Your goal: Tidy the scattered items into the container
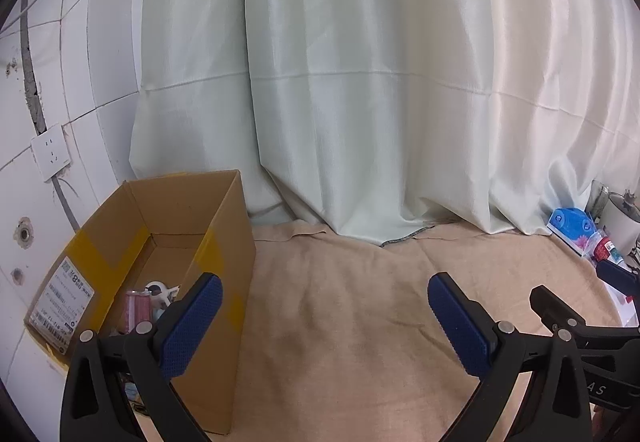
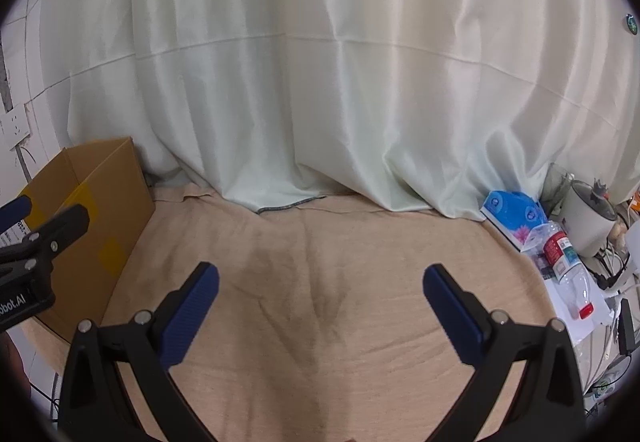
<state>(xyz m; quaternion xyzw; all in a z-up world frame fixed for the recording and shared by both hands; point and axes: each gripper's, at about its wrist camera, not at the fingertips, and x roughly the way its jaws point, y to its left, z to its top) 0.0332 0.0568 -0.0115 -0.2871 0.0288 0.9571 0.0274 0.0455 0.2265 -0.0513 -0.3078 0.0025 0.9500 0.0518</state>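
Left gripper [image 1: 325,302] fingers spread wide, empty, above beige cloth [image 1: 360,306] beside cardboard box [image 1: 224,242]. Right gripper [image 2: 321,286] likewise wide apart, empty. Pink item [image 1: 136,310], white clip [image 1: 158,290] inside box.

Round worktop under wrinkled beige towel-like cloth [image 2: 320,282]. Open brown cardboard box with yellow tape [image 1: 224,242] on left edge. Blue tissue pack [image 2: 514,211] and lying clear plastic bottle with red cap [image 2: 568,270] at right edge. Pale curtain hem [image 2: 288,203] rests on cloth at back.
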